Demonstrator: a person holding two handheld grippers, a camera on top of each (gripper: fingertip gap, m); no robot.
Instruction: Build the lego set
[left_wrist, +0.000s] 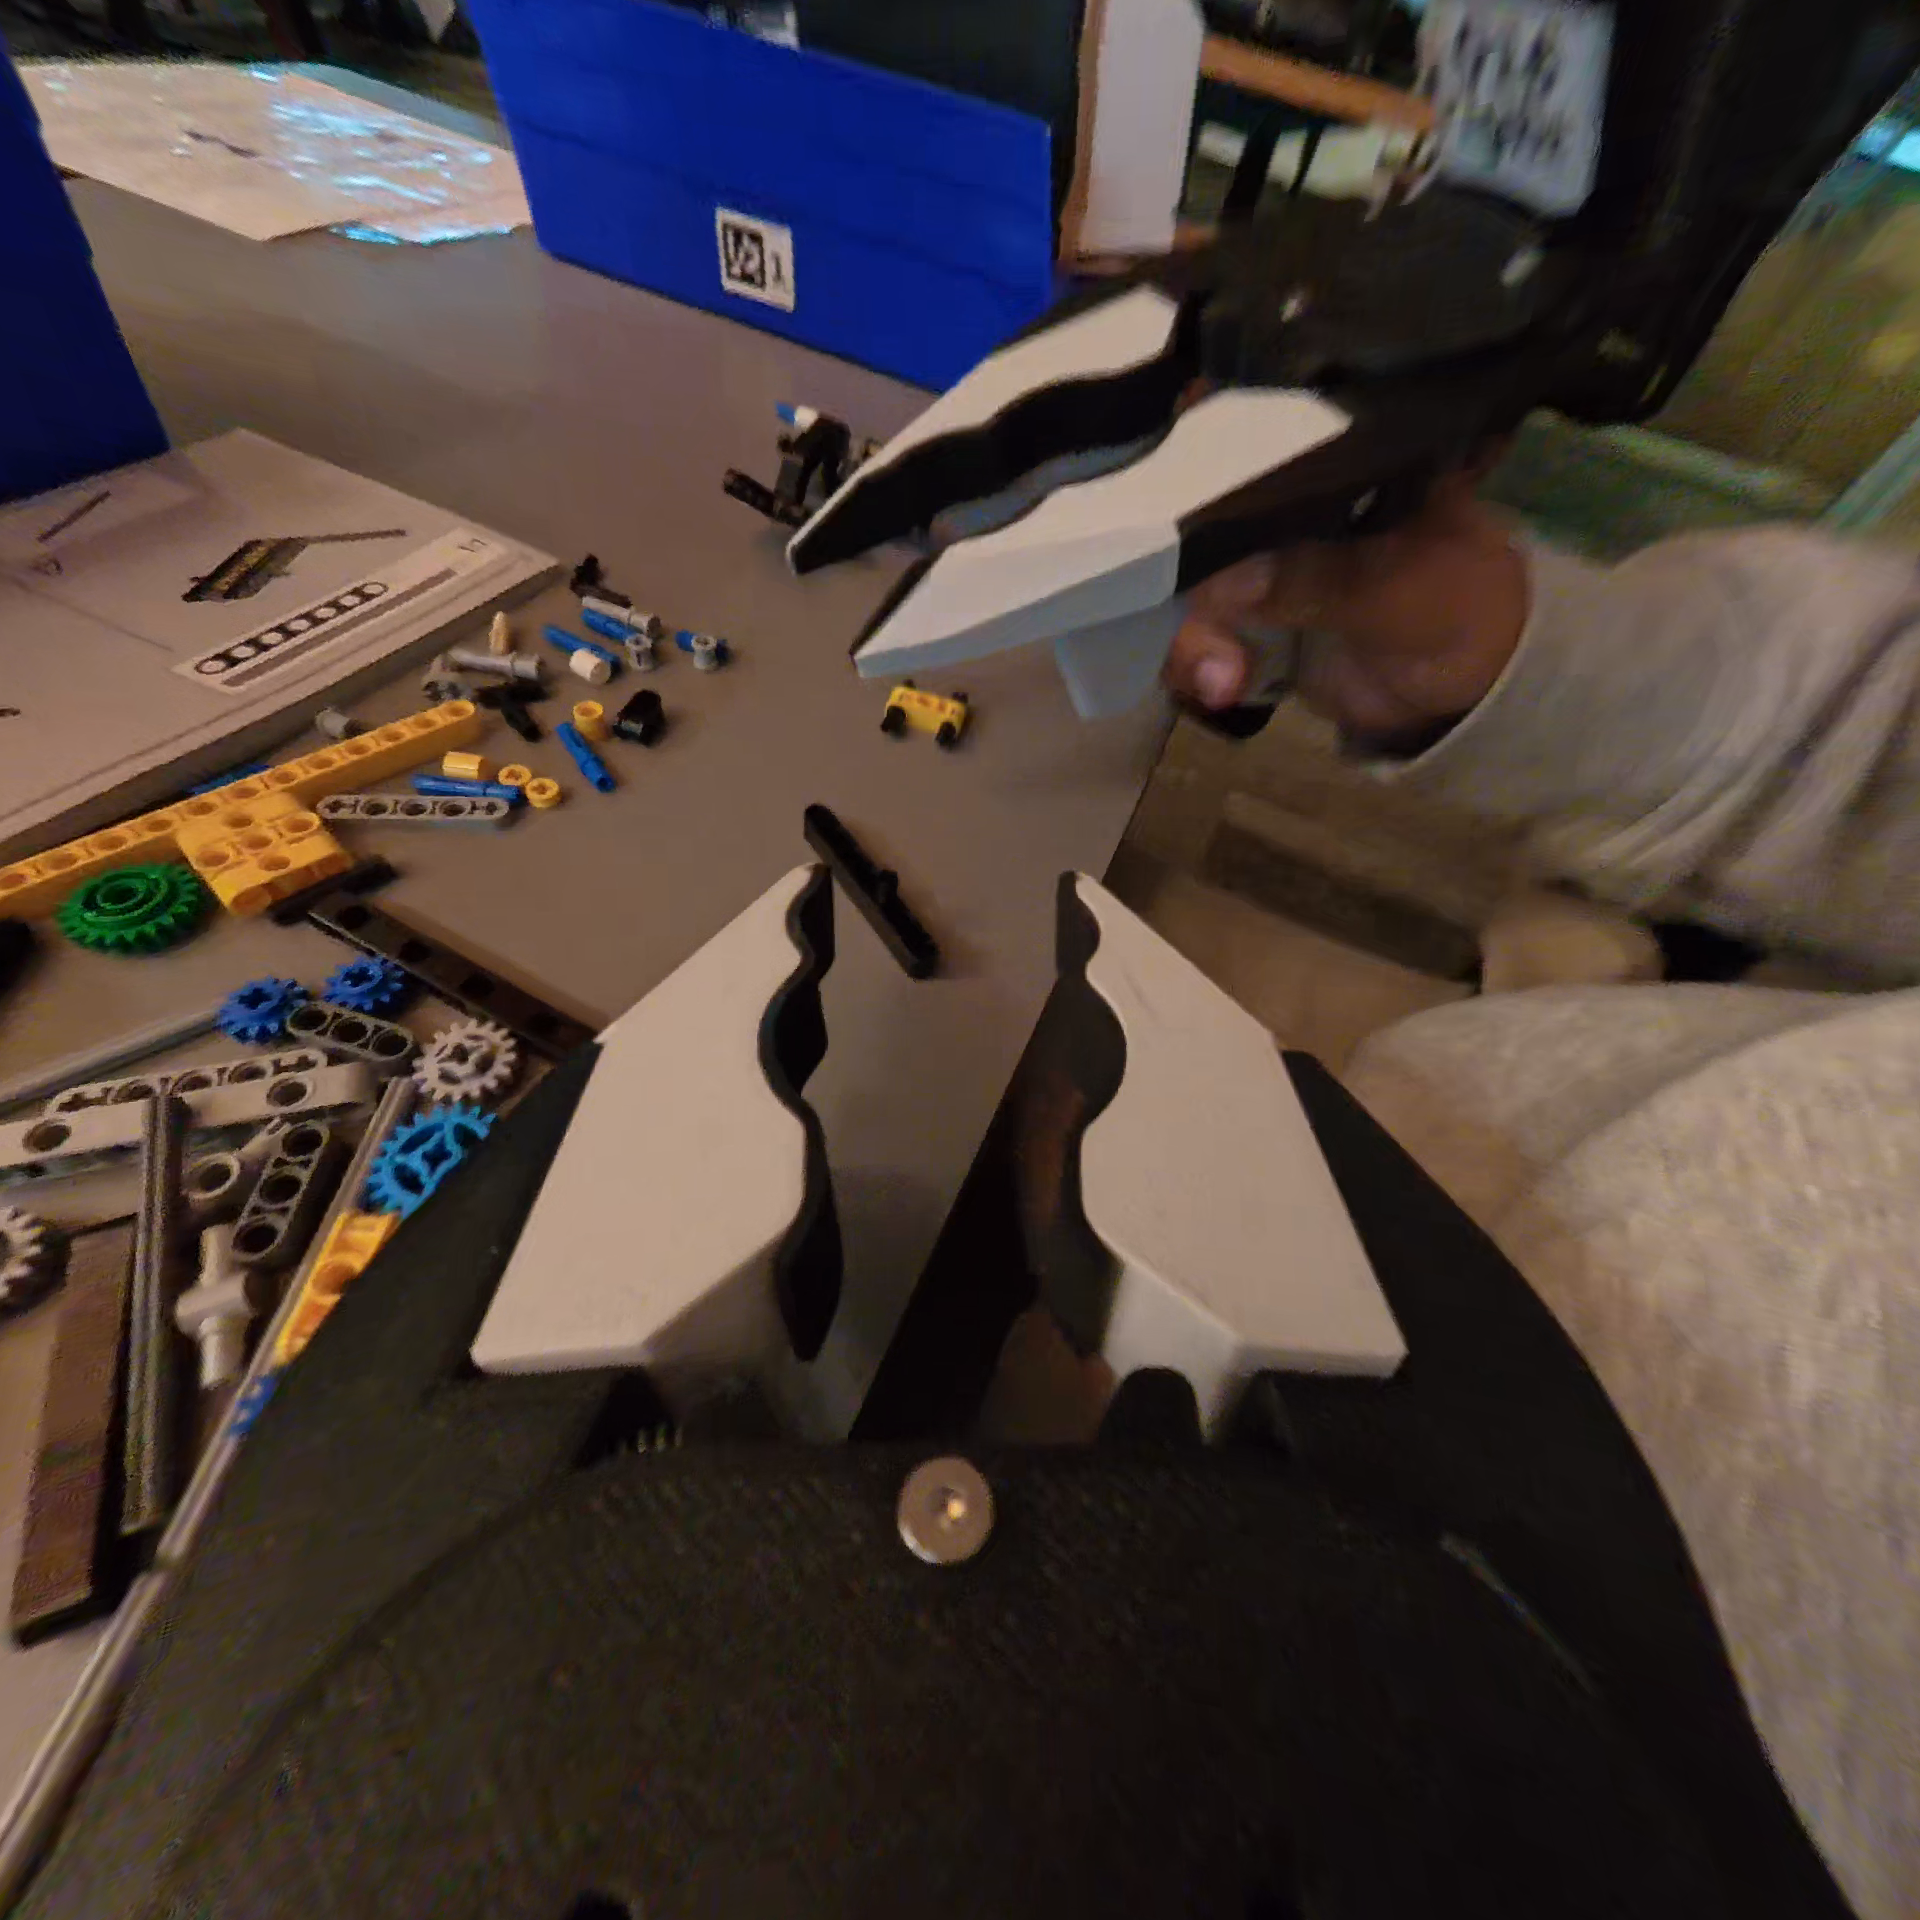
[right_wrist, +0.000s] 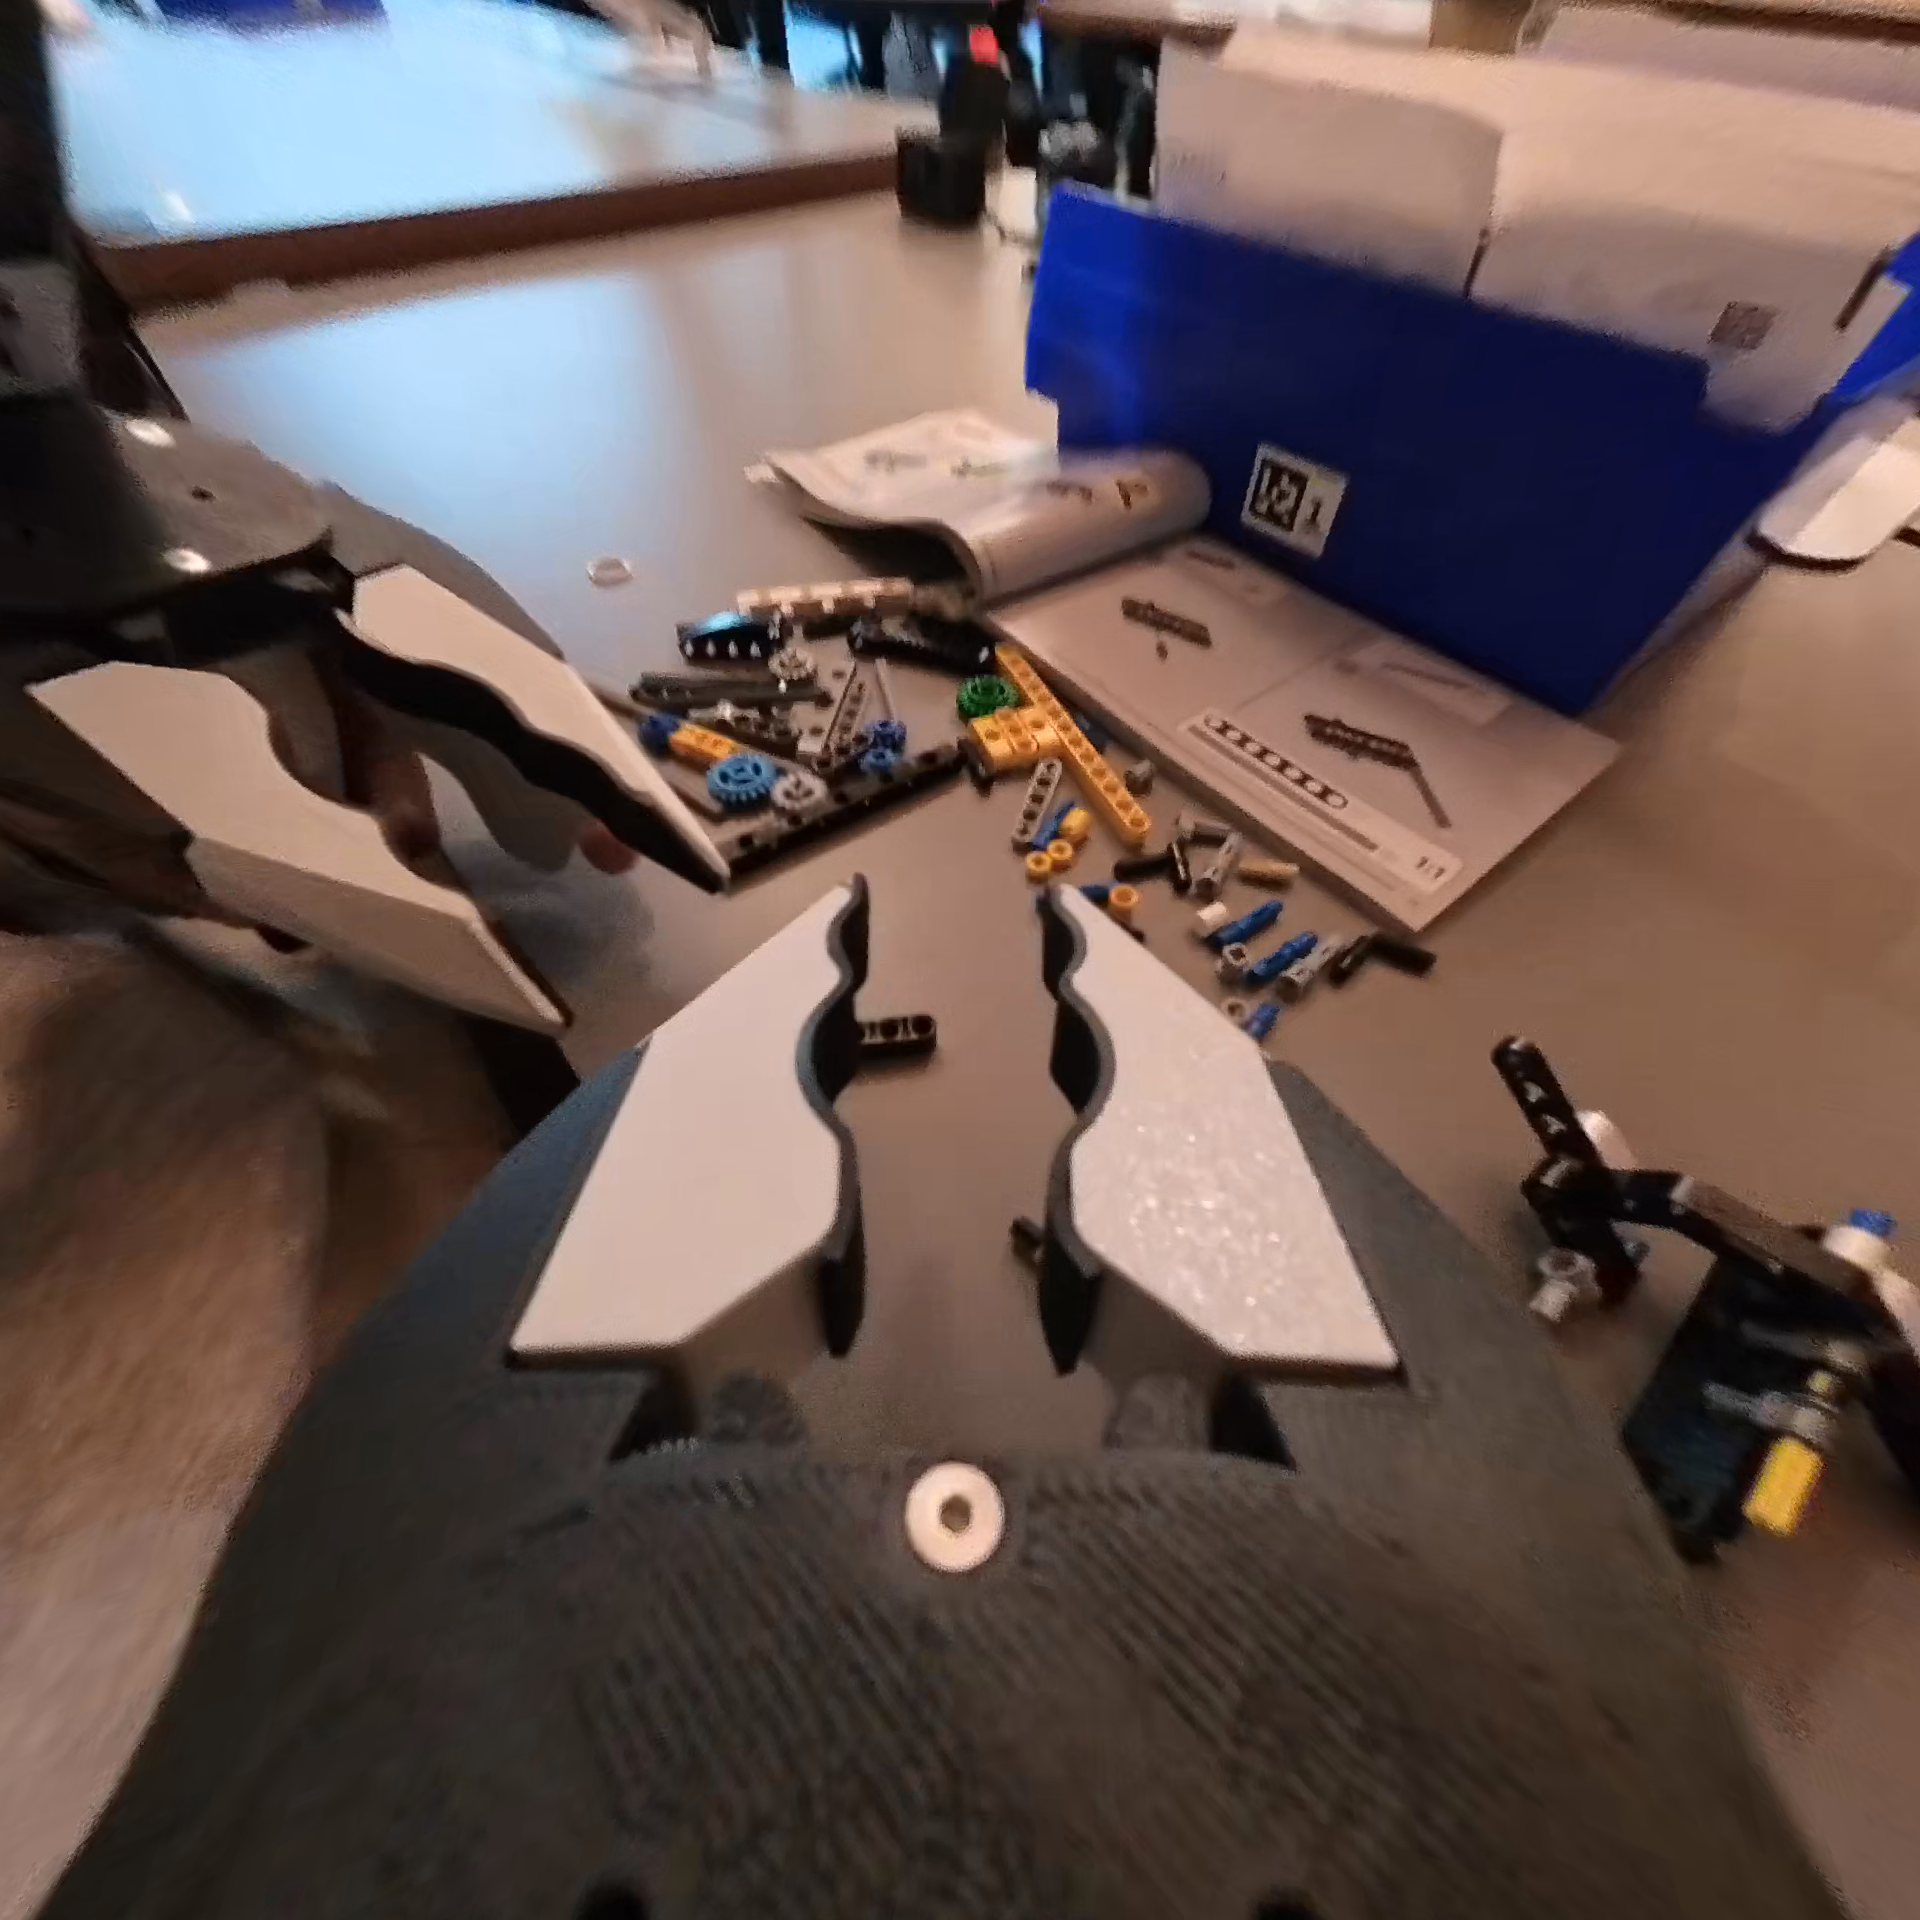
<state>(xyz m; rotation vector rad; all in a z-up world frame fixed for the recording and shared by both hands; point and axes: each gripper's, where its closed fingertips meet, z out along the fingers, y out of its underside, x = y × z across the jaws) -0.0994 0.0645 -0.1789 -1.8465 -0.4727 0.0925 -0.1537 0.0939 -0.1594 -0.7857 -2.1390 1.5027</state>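
My left gripper (left_wrist: 945, 883) is open and empty, low over the grey table (left_wrist: 623, 395). A black beam (left_wrist: 871, 891) lies on the table just ahead of its left fingertip. My right gripper (right_wrist: 951, 894) is open and empty; the same black beam (right_wrist: 899, 1029) shows partly behind its left finger. The right gripper also shows in the left wrist view (left_wrist: 831, 608), above a small yellow piece with black pins (left_wrist: 925, 712). A black partial assembly (right_wrist: 1714, 1299) stands to the right of my right gripper. The left gripper (right_wrist: 639, 951) is at the left of the right wrist view.
Loose parts lie to the left: a yellow beam assembly (left_wrist: 239, 821), a green gear (left_wrist: 130, 904), blue gears (left_wrist: 426, 1153), grey beams and small pins (left_wrist: 582, 665). An open instruction booklet (left_wrist: 208, 603) lies beside a blue bin (left_wrist: 790, 177). The table edge (left_wrist: 1132, 831) is close by. The green gear (left_wrist: 130, 904) is about 15 cm from both grippers' fingertips. Look for it in the right wrist view (right_wrist: 981, 694) too.
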